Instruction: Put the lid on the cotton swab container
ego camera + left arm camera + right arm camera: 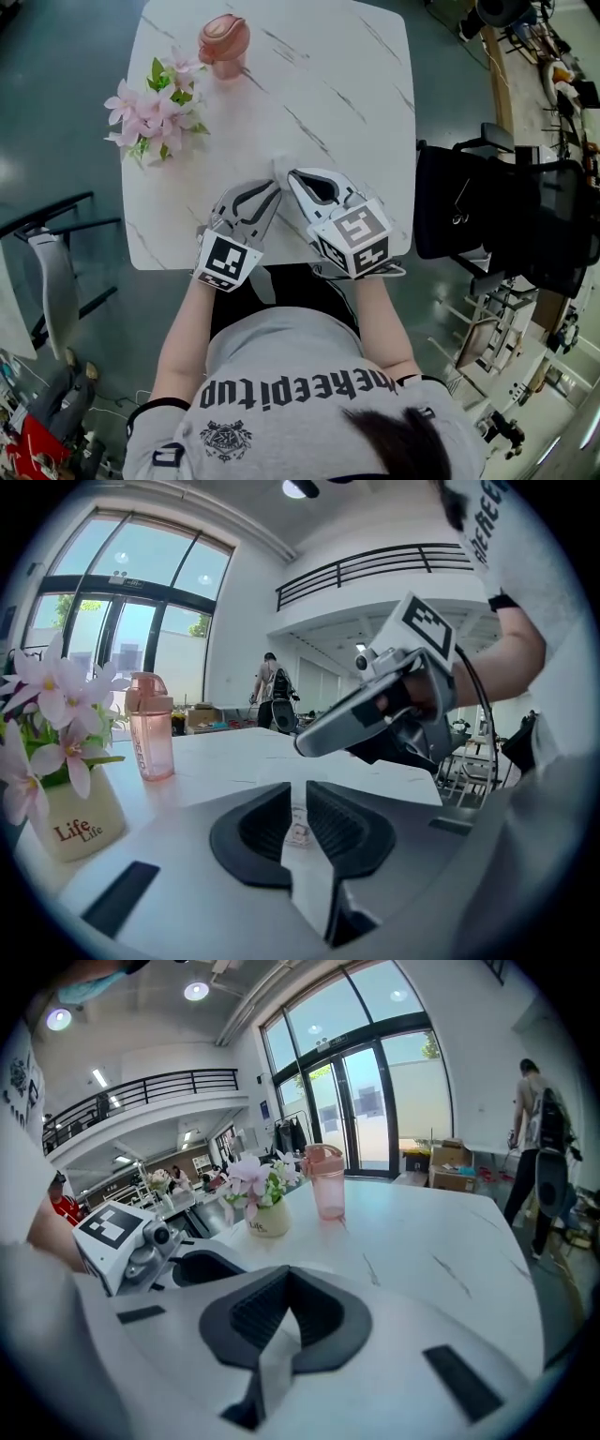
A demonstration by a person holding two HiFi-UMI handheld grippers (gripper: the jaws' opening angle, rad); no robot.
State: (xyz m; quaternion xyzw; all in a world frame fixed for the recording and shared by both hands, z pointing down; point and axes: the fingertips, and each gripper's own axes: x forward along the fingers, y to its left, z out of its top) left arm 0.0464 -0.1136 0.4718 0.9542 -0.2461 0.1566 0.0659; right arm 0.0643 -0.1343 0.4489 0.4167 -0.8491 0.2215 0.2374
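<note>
A small clear plastic box (279, 167), the cotton swab container as far as I can tell, is at the table's near edge, where both grippers' tips meet. My left gripper (272, 190) is shut on it. In the left gripper view the clear piece with a small printed label (298, 832) sits squeezed in the narrow gap between the black pads (262, 827). My right gripper (294, 178) comes in from the right, its tips drawn together in a closed V (281, 1274) right beside the box. Whether it pinches a thin lid I cannot tell. No separate lid shows.
A pink drinking bottle (223, 42) stands at the far side of the white marble table (337, 103). A pot of pink flowers (155, 111) stands at its left edge. Black chairs (497, 206) are to the right and a grey chair (52, 267) to the left.
</note>
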